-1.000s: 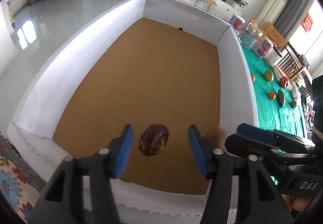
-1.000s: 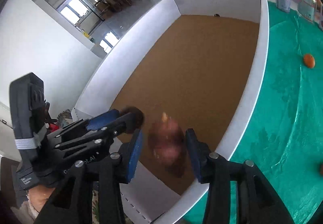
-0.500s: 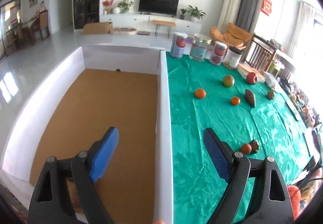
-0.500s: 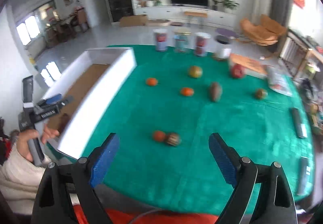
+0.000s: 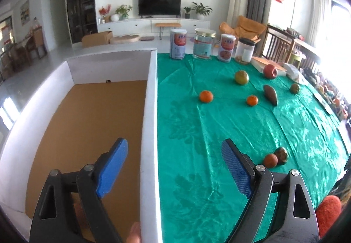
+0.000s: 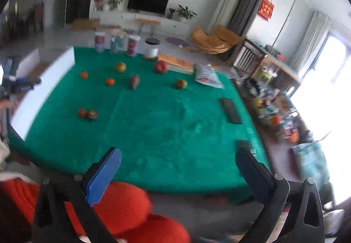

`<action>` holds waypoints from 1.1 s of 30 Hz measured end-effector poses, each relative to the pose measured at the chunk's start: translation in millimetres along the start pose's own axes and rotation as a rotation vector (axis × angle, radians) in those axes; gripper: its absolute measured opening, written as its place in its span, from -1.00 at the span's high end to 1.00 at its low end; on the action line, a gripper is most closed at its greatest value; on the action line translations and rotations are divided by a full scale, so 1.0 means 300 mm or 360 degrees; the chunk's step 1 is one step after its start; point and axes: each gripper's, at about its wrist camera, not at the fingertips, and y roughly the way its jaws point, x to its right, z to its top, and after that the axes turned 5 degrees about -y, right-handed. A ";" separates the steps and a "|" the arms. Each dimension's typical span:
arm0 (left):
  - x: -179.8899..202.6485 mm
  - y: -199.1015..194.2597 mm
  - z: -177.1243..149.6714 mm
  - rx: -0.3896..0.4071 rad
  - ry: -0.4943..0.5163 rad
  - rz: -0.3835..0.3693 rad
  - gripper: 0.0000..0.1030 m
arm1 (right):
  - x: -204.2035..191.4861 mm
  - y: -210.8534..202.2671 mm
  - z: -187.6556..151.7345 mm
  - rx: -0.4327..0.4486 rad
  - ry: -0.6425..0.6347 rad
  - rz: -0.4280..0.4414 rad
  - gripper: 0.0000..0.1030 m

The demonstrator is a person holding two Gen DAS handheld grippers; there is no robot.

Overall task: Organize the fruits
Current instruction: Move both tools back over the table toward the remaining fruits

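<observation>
Left gripper [image 5: 173,166]: jaws spread wide, nothing between them; the white wall of the box [image 5: 150,111] runs straight up through the gap. Brown box floor lies under my left jaw, green table [image 5: 219,129] under my right.

Right gripper [image 6: 177,168]: jaws opening, at full spread, nothing between them; only the near table edge and a red-clad lap [image 6: 122,205] below.

Fruit, all loose on the table ahead of the jaws:
- small red fruit [image 5: 270,160] touching a dark mottled one [image 5: 281,155], just beyond my left gripper's right jaw;
- two oranges [image 5: 206,96], a brown pointed fruit [image 5: 270,94], a green-yellow apple [image 5: 241,77] and a red apple [image 5: 270,71], well ahead, mid-table;
- jars [image 5: 204,47] stand along the far edge.

Right view is blurred.
</observation>
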 end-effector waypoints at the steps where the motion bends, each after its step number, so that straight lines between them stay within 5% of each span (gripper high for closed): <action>1: 0.009 0.004 -0.012 -0.0011 0.0008 0.0036 -0.71 | -0.039 0.084 -0.047 0.0028 0.0105 0.0088 -1.00; 7: 0.086 -0.010 -0.025 0.0063 0.0142 0.0096 -0.71 | -0.294 0.406 -0.150 0.0154 0.0333 0.0211 -1.00; 15: 0.077 -0.005 -0.005 0.0037 0.0103 0.0148 -0.72 | -0.297 0.501 -0.171 0.0050 0.0436 0.0107 -1.00; 19: 0.110 -0.134 -0.012 0.0354 0.0130 0.0345 -0.74 | -0.246 0.480 -0.201 0.0091 0.0560 0.0088 -1.00; 23: 0.228 -0.310 -0.057 0.0727 0.0320 0.0223 -0.97 | -0.245 0.473 -0.200 0.0090 0.0556 0.0085 -1.00; 25: 0.292 -0.331 -0.077 0.0668 0.0373 0.0066 -0.98 | -0.254 0.475 -0.193 0.0074 0.0526 0.0078 -1.00; 29: 0.387 -0.252 -0.145 0.0327 0.0327 -0.0325 -0.98 | -0.264 0.463 -0.195 0.0091 0.0500 0.0053 -1.00; 33: 0.460 -0.103 -0.220 0.0013 0.0287 -0.0467 -0.98 | -0.265 0.467 -0.201 0.0070 0.0496 0.0040 -1.00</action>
